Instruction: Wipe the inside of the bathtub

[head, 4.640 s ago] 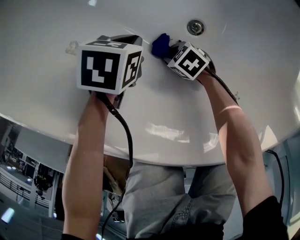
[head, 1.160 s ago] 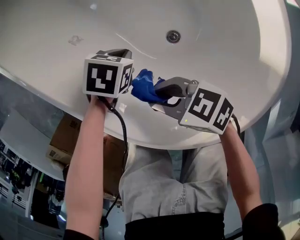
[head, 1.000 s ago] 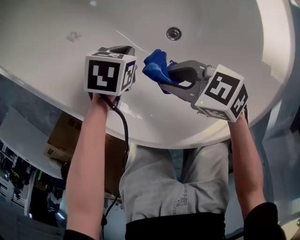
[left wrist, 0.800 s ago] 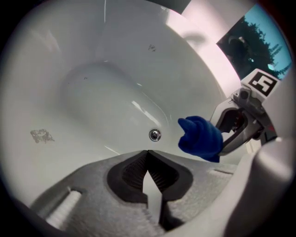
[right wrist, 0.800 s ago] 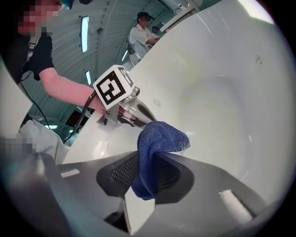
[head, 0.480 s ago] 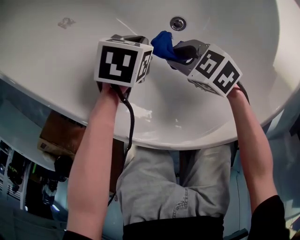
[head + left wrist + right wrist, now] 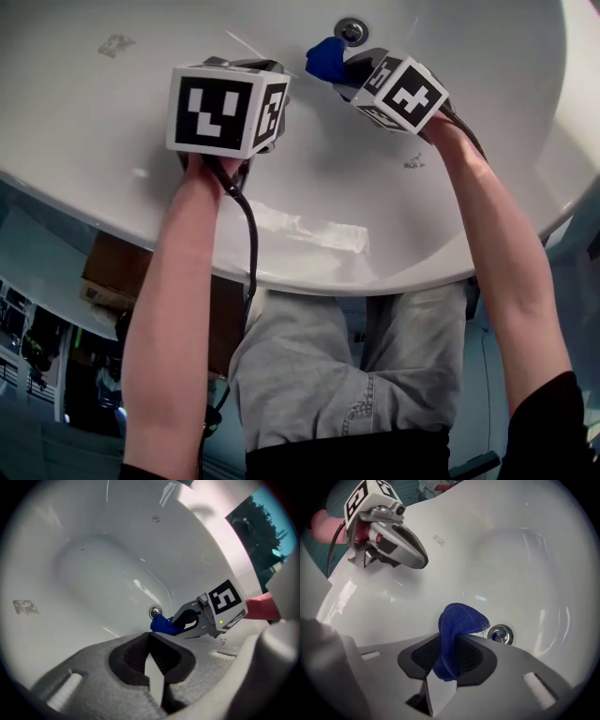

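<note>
A white bathtub (image 7: pixel 450 131) fills the head view, its chrome drain (image 7: pixel 351 30) at the top. My right gripper (image 7: pixel 339 67) is shut on a blue cloth (image 7: pixel 324 58), which it holds low against the tub's inner wall just left of the drain. In the right gripper view the blue cloth (image 7: pixel 458 630) bulges out between the jaws beside the drain (image 7: pixel 500 633). My left gripper (image 7: pixel 255 67) hovers to the left over the tub wall, shut with nothing in it. The left gripper view shows the right gripper (image 7: pixel 174 624), the cloth (image 7: pixel 162 624) and the drain (image 7: pixel 155 611).
The tub's near rim (image 7: pixel 309 272) curves across the head view, the person's legs below it. A cardboard box (image 7: pixel 112 267) stands on the floor at the left. A small mark (image 7: pixel 112 43) sits on the tub wall at upper left.
My right gripper has carried the cloth up and away from the near rim, deeper into the tub, ending beside the drain. The left gripper has stayed about where it was.
</note>
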`<state>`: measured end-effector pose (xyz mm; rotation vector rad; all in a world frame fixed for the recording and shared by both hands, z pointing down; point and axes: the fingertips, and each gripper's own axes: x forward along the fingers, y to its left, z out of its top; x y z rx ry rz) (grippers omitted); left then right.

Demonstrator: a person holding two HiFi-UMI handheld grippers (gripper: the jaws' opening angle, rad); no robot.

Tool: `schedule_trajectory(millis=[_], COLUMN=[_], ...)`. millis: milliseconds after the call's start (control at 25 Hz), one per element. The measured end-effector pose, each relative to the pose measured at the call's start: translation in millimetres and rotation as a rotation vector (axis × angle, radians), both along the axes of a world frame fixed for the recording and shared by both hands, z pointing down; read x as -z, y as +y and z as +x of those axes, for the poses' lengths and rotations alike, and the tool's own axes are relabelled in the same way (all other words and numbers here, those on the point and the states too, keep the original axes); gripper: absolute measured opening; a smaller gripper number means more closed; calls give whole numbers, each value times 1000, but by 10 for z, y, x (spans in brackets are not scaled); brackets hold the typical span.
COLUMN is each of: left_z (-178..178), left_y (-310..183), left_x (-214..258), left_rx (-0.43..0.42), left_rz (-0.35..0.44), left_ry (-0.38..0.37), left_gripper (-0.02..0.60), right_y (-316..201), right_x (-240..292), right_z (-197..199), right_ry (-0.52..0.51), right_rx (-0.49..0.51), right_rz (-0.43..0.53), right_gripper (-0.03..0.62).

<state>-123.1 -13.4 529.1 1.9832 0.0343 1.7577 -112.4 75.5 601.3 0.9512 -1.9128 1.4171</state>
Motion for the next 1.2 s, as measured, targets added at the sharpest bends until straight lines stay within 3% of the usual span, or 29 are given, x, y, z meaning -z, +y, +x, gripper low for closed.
schedule_trajectory(millis=[320,840,1200], left_z=[-9,-47,-20], left_y=[49,42,54], left_x=[-134,-195,-146], left_rx=[-11,15,25], left_rz=[-16,-32,-32], left_ry=[-6,2,5], left_gripper=[5,5,5], right_y=[81,152,222], right_x=[-470,-667,-404], right_z=[-143,-393,-618], right_ry=[9,-25,-180], right_rx=[-13,39,84], right_rz=[-88,-113,-167], right_gripper=[103,103,101])
